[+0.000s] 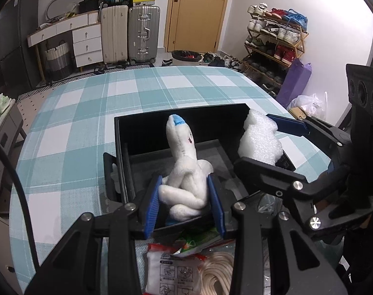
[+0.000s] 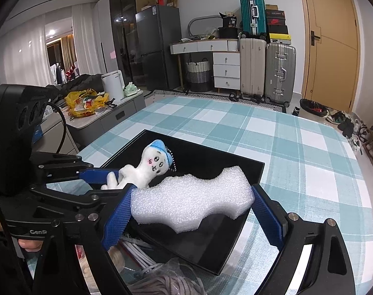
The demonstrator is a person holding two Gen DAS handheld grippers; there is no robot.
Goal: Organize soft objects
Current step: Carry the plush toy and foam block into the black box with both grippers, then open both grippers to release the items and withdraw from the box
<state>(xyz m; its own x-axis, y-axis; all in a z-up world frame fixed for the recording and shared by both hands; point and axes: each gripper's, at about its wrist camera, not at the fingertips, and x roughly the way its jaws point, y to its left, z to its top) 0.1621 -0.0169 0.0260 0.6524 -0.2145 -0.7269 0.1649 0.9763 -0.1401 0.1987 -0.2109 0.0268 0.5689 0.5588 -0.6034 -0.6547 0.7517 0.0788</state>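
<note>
Left tongs clench the white plush doll, right tongs the white foam block; letting go beyond the black box rim risks spills onto the counter.

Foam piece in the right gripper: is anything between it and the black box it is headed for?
Nothing visible. The foam piece hangs over the open black box, whose floor beneath it looks bare. The plush doll, held by the left gripper, sits toward the box's other side.
</note>
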